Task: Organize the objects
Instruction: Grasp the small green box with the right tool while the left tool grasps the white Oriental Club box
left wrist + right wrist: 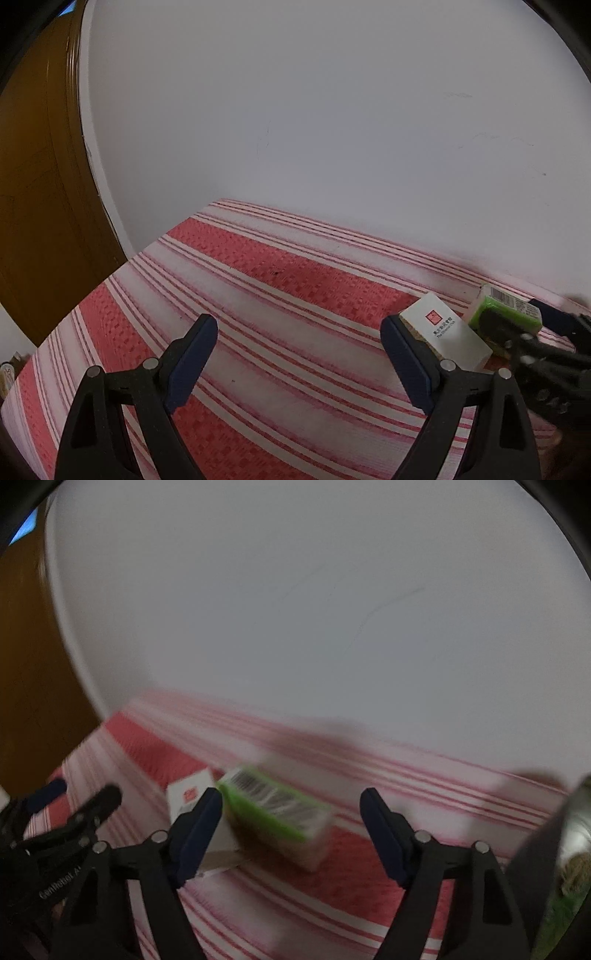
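Lower centre of the right view: the green-and-white barcoded carton [275, 812] leans against the white rectangular cardboard box [192, 801] on the red-striped cloth [332, 886]. Both likely light, rigid; grip their long flat sides. Your right gripper [291, 830] and left gripper [299, 354] are spread, empty.

A: The surface [258, 280] wears a cloth of broad red woven bands, split by white bands and thin red pinstripes.

B: And the boxes?

A: The white box [448, 338] carries a small red square and dark lettering. The green box [506, 310] is lime with a black-and-white barcode panel.

B: The tools?

A: The left gripper [299, 354] and right gripper [291, 827] are black with navy-blue pads. The wall [332, 110] is plain white, the door [37, 184] ochre brown.
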`<action>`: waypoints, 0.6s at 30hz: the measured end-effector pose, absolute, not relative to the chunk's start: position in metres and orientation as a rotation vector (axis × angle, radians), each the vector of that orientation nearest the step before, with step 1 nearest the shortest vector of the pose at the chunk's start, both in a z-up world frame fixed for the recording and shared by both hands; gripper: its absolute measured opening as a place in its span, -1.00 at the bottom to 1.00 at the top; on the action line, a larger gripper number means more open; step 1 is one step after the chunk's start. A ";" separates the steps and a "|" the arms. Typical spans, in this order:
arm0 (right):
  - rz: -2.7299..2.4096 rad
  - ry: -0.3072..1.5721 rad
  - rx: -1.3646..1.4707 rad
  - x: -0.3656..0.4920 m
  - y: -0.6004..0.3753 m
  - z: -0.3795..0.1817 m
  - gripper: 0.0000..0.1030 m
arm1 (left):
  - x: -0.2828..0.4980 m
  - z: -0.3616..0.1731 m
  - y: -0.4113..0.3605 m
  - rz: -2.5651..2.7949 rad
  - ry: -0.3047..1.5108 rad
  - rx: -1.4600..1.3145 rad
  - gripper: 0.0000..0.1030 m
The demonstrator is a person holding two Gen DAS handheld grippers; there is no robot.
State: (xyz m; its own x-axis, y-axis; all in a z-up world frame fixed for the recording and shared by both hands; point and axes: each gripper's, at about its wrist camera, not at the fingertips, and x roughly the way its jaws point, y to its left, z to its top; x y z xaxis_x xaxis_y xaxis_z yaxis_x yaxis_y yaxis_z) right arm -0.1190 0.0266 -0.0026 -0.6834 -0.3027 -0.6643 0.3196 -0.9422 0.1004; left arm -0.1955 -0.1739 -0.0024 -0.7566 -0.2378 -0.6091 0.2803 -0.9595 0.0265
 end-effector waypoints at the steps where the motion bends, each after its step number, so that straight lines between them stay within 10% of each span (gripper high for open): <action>1: -2.600 0.063 1.036 -0.120 0.022 -0.004 0.30 | -0.197 -0.003 -0.176 -2.709 0.097 0.928 0.78; 7: -2.580 0.194 1.050 -0.120 0.003 -0.009 -0.47 | -0.198 -0.004 -0.178 -2.709 0.117 0.963 0.78; 18: -2.789 0.028 0.777 -0.058 0.056 0.014 -0.50 | -0.198 -0.003 -0.162 -2.749 0.193 0.988 0.78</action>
State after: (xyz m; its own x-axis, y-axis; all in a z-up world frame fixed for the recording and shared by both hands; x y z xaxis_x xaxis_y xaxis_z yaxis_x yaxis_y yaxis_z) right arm -0.0575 0.0558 0.0136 -0.8278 -0.2298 -0.5118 0.2399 -0.9696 0.0472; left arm -0.1982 -0.1623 -0.0031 -0.7519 -0.1559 -0.6405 0.2437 -0.9685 -0.0503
